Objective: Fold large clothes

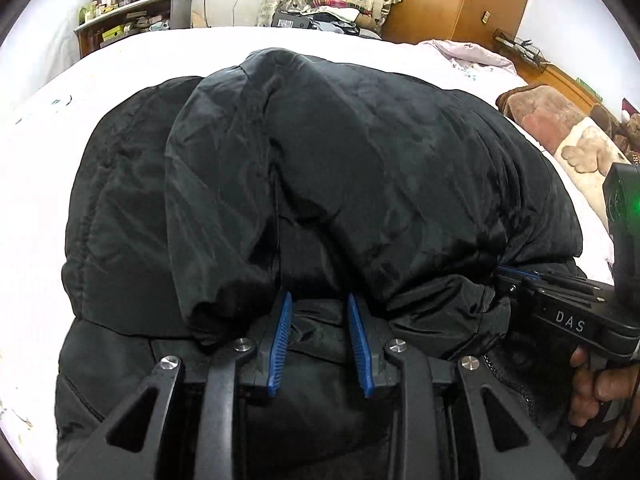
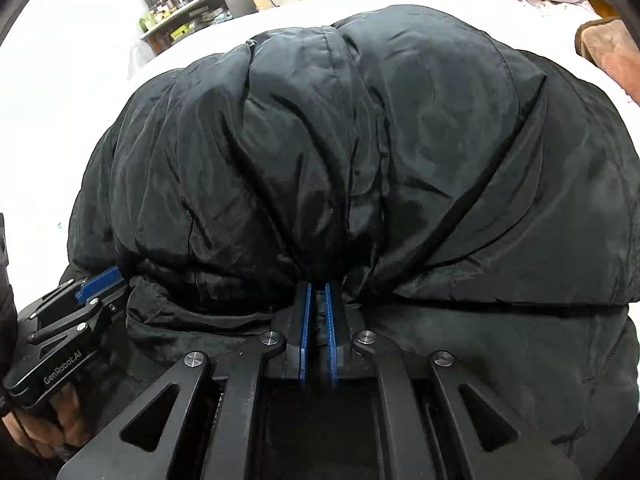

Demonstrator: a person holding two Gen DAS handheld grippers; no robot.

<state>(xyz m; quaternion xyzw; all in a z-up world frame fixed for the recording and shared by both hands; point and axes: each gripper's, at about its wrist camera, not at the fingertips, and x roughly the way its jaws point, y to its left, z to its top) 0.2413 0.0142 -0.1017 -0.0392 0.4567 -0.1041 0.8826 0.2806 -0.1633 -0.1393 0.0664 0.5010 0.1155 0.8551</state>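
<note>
Black padded jacket (image 1: 352,168), shiny creased nylon shell, lying on a white bed sheet (image 1: 132,68), upper layer folded over the lower layer, fold bulging upward, near edge of the upper layer bunched and gathered, lower layer flat beneath

A white-sheeted bed (image 1: 132,68) carries a bulky black padded jacket (image 1: 320,184), which lies across its middle. Beyond the jacket to the right lie a crumpled pale pink cloth (image 1: 468,54) and a brown bear-patterned blanket (image 1: 560,128).
</note>
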